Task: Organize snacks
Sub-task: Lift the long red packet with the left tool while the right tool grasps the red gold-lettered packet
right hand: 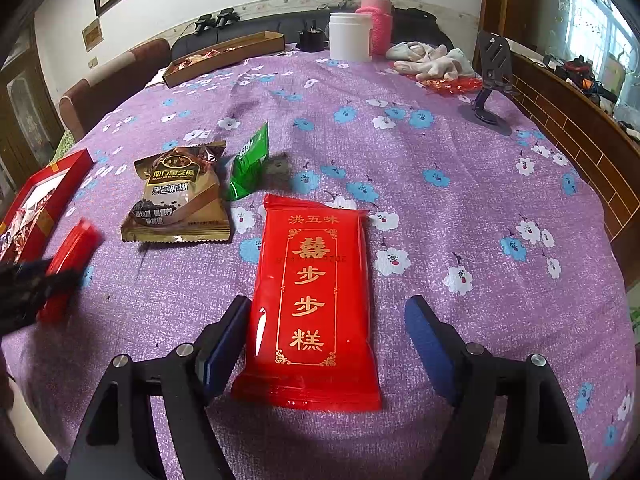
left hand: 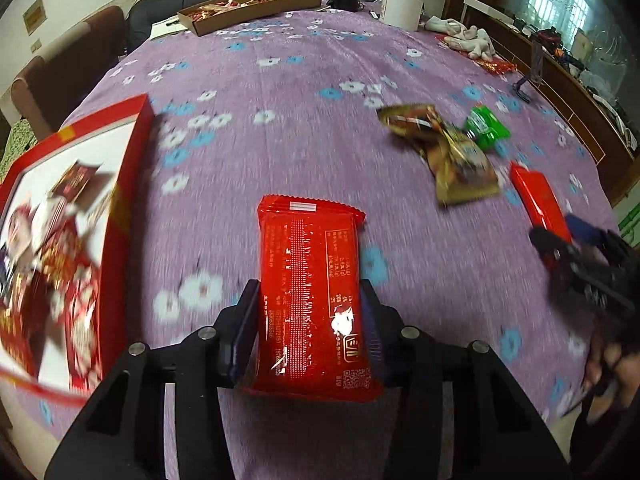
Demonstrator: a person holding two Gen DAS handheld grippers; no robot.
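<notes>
My left gripper (left hand: 310,300) is shut on a red snack packet (left hand: 312,280) and holds it above the purple cloth, right of the red gift box (left hand: 128,200) that holds several snacks. My right gripper (right hand: 326,320) is open around a second red packet with gold characters (right hand: 314,300) that lies flat on the cloth. The left gripper with its packet (right hand: 70,256) shows at the left edge of the right wrist view. A brown sesame packet (right hand: 180,196) and a green packet (right hand: 248,164) lie beyond; they also show in the left wrist view as the brown packet (left hand: 452,156) and the green packet (left hand: 486,128).
A long cardboard tray (right hand: 228,56) of snacks, a white jar (right hand: 350,36), a pink-sleeved bottle (right hand: 380,20) and white gloves (right hand: 428,60) stand at the far edge. A grey phone stand (right hand: 490,92) is at the right. The red box (right hand: 44,200) sits at the left.
</notes>
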